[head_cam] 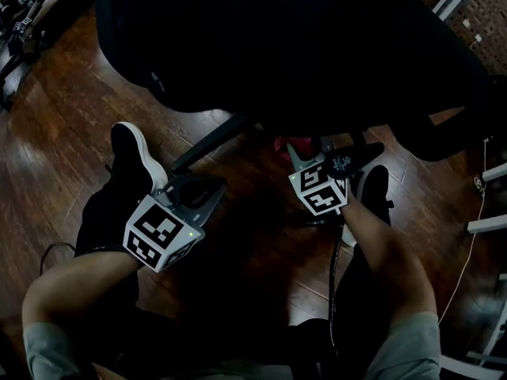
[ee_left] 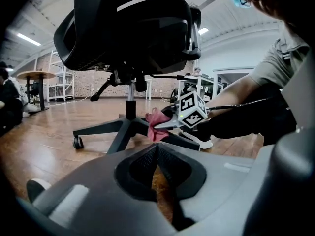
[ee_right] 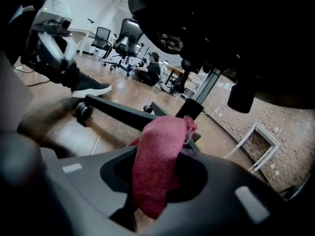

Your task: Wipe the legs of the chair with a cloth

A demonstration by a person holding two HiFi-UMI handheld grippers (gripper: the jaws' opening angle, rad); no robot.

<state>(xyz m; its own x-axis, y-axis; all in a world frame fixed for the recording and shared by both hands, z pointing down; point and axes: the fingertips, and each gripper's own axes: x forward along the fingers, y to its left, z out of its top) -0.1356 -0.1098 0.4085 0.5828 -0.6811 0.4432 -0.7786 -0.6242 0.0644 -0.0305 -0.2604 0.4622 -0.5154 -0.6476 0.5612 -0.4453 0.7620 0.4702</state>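
A black office chair [ee_left: 133, 28] stands over a wooden floor, and its star base [ee_left: 125, 129] spreads dark legs with casters. In the head view one leg [head_cam: 210, 145] runs between my two grippers. My right gripper [ee_right: 165, 132] is shut on a red cloth [ee_right: 160, 166], whose bunched end rests against a leg [ee_right: 118, 113] close to the centre column. The left gripper view shows that cloth [ee_left: 156, 124] on the base, beside the right gripper's marker cube [ee_left: 192, 108]. My left gripper [ee_left: 157, 149] is shut and empty, held back from the base, left of the leg [head_cam: 207, 188].
The person's shoes [head_cam: 135, 153] [head_cam: 376, 188] stand on either side of the base. A caster [ee_right: 83, 112] sits at a leg's end. White shelf frames [head_cam: 491, 212] and a cable [head_cam: 474, 236] lie to the right. Other chairs [ee_right: 129, 33] and a seated person [ee_right: 150, 70] are far behind.
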